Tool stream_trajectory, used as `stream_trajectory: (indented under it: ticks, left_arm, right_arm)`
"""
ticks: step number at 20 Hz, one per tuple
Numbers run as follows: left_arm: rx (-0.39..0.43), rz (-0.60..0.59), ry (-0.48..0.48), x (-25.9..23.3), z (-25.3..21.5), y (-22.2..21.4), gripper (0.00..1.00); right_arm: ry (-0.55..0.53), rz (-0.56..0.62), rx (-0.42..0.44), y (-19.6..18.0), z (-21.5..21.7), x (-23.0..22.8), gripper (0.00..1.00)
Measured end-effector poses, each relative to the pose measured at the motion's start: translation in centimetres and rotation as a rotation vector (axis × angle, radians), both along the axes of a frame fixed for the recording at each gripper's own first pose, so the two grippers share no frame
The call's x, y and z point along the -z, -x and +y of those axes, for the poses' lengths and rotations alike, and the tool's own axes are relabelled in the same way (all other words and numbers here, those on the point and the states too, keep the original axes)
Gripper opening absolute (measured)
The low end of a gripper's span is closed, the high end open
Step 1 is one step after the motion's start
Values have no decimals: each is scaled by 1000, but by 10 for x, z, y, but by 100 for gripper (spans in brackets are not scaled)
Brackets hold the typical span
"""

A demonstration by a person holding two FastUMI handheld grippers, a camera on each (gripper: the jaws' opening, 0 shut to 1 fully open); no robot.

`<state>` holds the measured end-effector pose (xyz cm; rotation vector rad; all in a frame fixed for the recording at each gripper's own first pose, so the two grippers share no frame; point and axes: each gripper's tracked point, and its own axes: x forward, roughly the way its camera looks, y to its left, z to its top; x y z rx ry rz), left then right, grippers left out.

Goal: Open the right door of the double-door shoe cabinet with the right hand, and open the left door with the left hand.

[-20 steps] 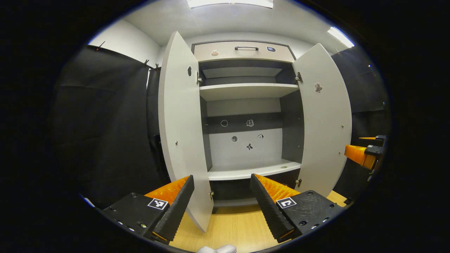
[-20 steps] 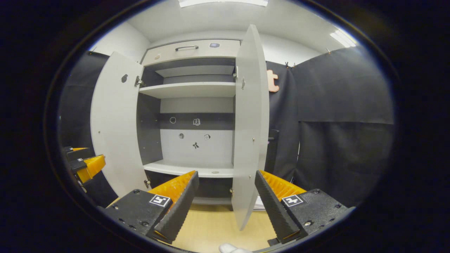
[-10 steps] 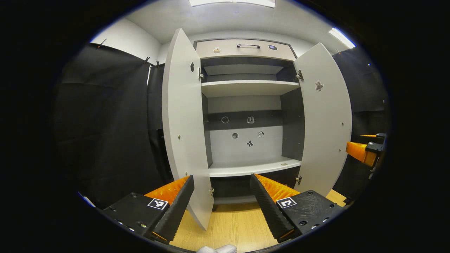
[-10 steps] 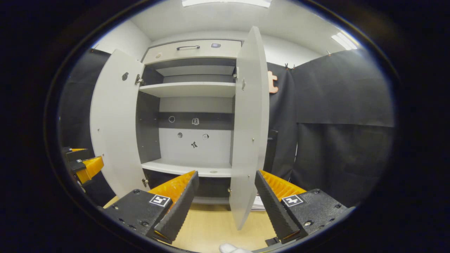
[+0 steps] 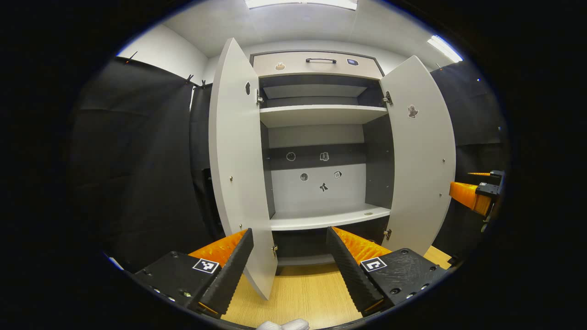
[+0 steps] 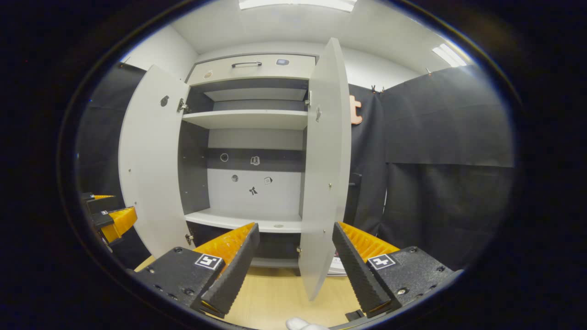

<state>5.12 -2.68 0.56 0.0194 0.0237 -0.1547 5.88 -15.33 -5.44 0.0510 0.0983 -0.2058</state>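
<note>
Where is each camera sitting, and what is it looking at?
Left gripper view: rides on the left gripper, facing the open shoe cabinet; the left door edge stands between its fingers; the right gripper shows at the right.
Right gripper view: rides on the right gripper, facing the same cabinet; the right door edge stands between its fingers.
Shared: cabinet, both doors, wooden floor.

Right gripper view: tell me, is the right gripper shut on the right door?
No, the right gripper is open, its fingers apart beside the right door.
</note>
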Motion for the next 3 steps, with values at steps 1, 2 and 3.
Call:
stream_trajectory:
  ticks: [1, 2, 3]
  left_arm:
    - [2, -2, 2, 0, -1, 1, 96]
    - [4, -1, 2, 0, -2, 0, 96]
    - [4, -1, 1, 0, -1, 1, 96]
  right_arm:
    - [2, -1, 0, 0, 0, 0, 99]
    - [4, -1, 0, 1, 0, -1, 99]
    - [4, -3, 1, 0, 1, -1, 100]
